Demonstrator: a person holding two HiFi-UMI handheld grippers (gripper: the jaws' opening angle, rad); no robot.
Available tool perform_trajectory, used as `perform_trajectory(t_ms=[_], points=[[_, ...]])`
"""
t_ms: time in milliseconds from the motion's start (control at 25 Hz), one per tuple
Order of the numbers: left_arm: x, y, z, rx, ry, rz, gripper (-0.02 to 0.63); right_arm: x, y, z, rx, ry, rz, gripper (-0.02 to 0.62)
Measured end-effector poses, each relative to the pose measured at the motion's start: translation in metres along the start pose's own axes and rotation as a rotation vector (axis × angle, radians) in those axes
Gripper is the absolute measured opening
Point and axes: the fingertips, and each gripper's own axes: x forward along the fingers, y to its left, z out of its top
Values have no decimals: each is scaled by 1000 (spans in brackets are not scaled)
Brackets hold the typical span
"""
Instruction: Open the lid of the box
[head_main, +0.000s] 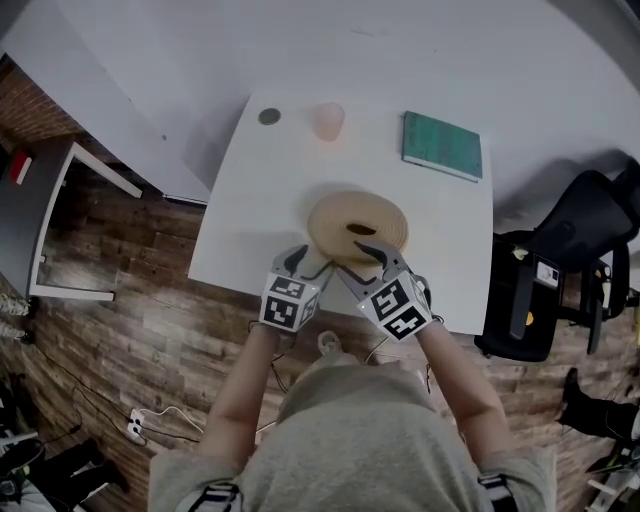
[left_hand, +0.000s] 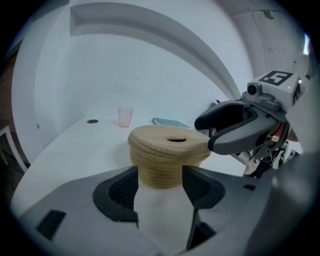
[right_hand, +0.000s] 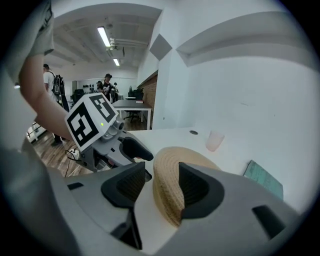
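A round woven straw box (head_main: 355, 225) with its lid on stands near the front edge of the white table (head_main: 260, 200). A dark slot (head_main: 360, 229) shows in the lid's top. My left gripper (head_main: 305, 262) is at the box's near left side, open, and in the left gripper view the box wall (left_hand: 167, 150) fills the gap between its jaws (left_hand: 160, 182). My right gripper (head_main: 372, 255) is at the near right side. In the right gripper view the lid's rim (right_hand: 172, 180) stands between its open jaws (right_hand: 157, 187), apart from the left pad.
A pink cup (head_main: 328, 120), a small dark disc (head_main: 269, 116) and a green book (head_main: 442, 145) lie at the table's far side. A black chair (head_main: 560, 270) stands to the right. A grey desk (head_main: 40, 200) is at the left over the wood floor.
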Motion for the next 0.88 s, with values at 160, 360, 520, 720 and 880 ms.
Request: perform_trajectory(t_ms=[160, 360, 520, 720, 880], points=[[14, 1, -6, 11, 33, -7, 249, 11, 1, -5, -42, 53, 16, 206], [29, 7, -19, 25, 64, -9, 249, 25, 0, -11, -123, 107, 15, 201], [34, 9, -17, 44, 67, 1, 247, 31, 2, -15, -177, 142, 32, 189], [34, 9, -19, 31, 74, -13, 244, 35, 4, -20, -249, 169, 26, 146], [35, 6, -19, 9, 71, -16, 241, 34, 5, -23, -276, 174, 32, 130]])
